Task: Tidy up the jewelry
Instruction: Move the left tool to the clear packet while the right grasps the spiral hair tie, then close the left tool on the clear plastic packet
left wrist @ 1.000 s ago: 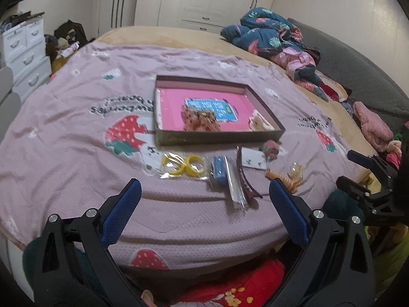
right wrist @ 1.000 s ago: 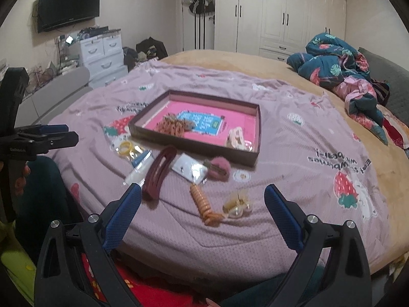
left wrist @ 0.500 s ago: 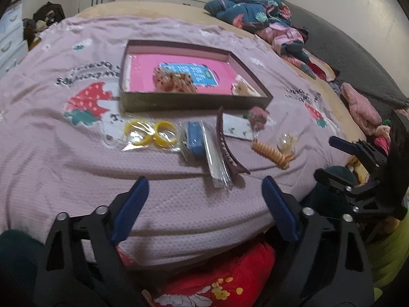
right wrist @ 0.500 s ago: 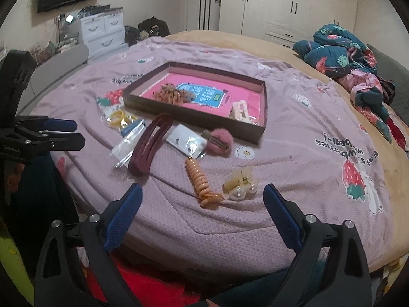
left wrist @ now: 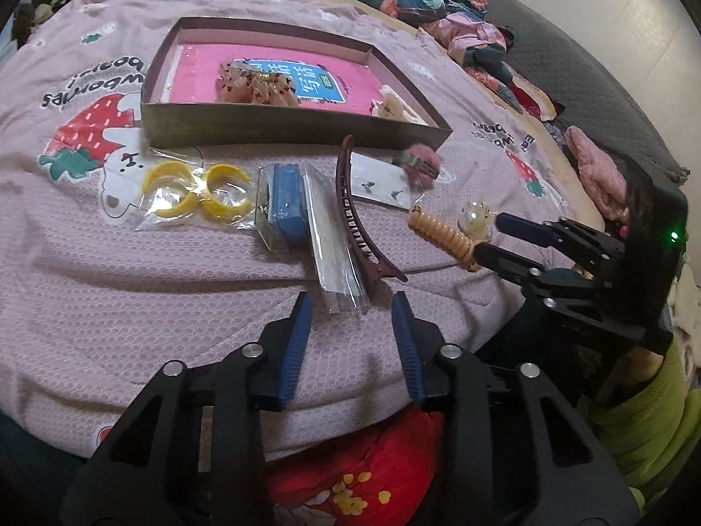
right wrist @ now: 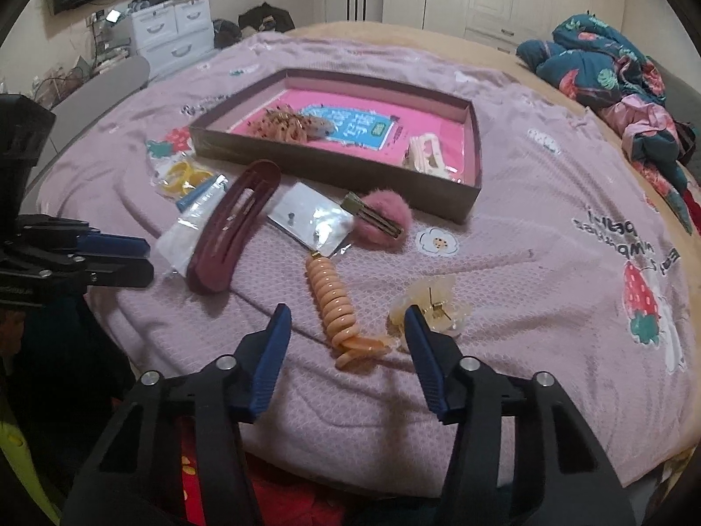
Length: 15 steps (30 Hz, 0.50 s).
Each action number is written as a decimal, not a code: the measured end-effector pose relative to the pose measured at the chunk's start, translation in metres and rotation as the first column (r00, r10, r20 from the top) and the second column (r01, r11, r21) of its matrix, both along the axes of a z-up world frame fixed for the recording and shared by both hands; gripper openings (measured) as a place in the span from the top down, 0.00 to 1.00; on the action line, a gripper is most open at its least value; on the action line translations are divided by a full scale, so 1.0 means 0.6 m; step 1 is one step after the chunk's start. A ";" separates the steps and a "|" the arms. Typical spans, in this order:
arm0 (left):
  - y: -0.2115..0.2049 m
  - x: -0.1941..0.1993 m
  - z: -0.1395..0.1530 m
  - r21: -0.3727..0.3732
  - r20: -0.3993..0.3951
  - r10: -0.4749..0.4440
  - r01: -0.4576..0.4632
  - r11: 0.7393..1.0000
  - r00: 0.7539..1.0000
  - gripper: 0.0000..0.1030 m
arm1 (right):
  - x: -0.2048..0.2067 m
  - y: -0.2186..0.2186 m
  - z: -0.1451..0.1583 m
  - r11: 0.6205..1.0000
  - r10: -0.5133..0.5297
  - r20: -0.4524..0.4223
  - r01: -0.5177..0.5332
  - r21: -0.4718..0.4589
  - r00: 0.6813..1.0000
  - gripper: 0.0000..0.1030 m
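While the left tongs [left wrist: 352,307] close on nothing, short of the clear packet [left wrist: 335,245] by the box [left wrist: 280,125], they may pinch bedsheet [left wrist: 131,289].

Right view: right tongs [right wrist: 346,320] narrow, empty, before the coil tie [right wrist: 335,302]; it could slip aside.

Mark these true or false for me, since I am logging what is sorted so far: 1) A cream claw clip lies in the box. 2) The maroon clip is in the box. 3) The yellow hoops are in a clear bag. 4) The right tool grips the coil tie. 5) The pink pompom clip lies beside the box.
1) True: the cream claw clip lies in the box.
2) False: the maroon clip lies on the bedspread, outside.
3) True: the yellow hoops are bagged.
4) False: the right tool is closing, pads clear of the coil tie.
5) True: the pompom clip is outside the box.
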State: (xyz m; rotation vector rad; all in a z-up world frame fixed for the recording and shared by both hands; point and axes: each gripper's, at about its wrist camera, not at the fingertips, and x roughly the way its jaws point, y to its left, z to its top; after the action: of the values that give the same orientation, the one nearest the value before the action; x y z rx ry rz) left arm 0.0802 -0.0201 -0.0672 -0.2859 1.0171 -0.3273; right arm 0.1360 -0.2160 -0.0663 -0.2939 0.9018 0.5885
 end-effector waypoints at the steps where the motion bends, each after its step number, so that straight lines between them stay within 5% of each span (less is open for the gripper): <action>1: 0.000 0.002 -0.001 -0.002 -0.001 0.002 -0.002 1.000 1.000 0.73 | 0.006 0.006 -0.005 1.000 0.013 -0.008 -0.013 -0.006 1.000 0.53; 12: -0.001 0.039 -0.025 -0.010 -0.039 0.021 -0.021 1.000 0.999 0.73 | 0.046 0.040 -0.054 0.998 0.047 -0.065 -0.050 -0.037 0.997 0.76; 15: -0.007 0.049 -0.025 -0.022 -0.032 0.010 -0.011 1.000 0.999 0.82 | 0.042 0.032 -0.053 0.999 0.031 -0.053 -0.032 -0.018 0.998 0.82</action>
State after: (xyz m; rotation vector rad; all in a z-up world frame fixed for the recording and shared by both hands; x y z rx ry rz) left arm 0.1096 -0.0245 -0.0822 -0.3173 1.0440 -0.3254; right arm 0.1614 -0.1969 -0.0981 -0.3115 0.9553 0.6192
